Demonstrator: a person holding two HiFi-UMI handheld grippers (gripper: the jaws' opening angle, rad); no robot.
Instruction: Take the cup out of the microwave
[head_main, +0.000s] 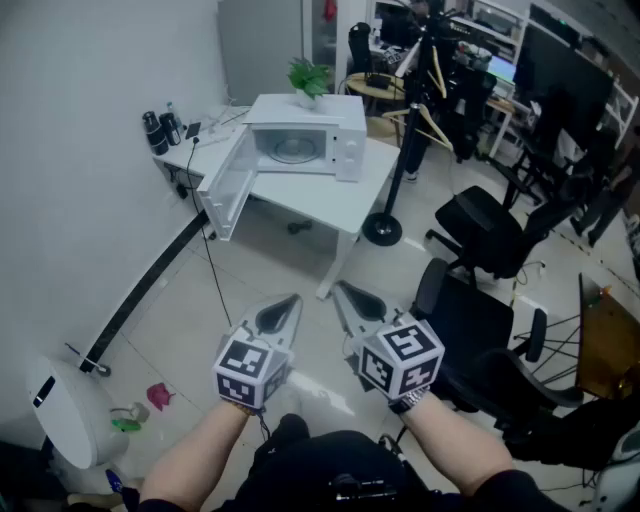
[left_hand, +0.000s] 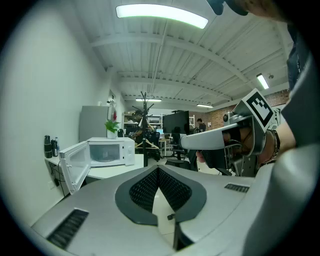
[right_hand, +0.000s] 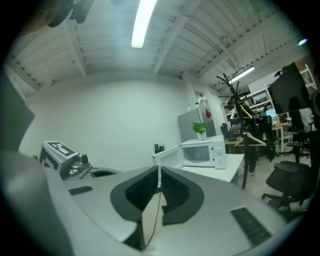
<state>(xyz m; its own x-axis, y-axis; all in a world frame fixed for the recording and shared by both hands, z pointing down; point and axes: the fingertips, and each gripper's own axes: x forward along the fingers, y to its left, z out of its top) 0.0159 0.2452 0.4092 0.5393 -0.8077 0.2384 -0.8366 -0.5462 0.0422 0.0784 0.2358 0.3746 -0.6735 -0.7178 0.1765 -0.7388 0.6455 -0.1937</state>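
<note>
White walls (head_main: 90, 150); pale floor (head_main: 262, 275); black chairs (head_main: 482, 228)

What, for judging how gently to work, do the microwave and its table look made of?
The microwave looks like white painted metal or plastic, smooth and slightly glossy; its open door holds a window panel, glass or plastic. The table has a smooth matte white top, probably laminate, though that is uncertain.

1. The microwave (head_main: 300, 140) and table (head_main: 345, 200) are white.
2. The plant (head_main: 310, 75) is green.
3. The chairs (head_main: 480, 225) are black.
4. The left gripper (head_main: 293, 299) and right gripper (head_main: 338, 287) are grey, with black-and-white square markers (head_main: 250, 368).
</note>
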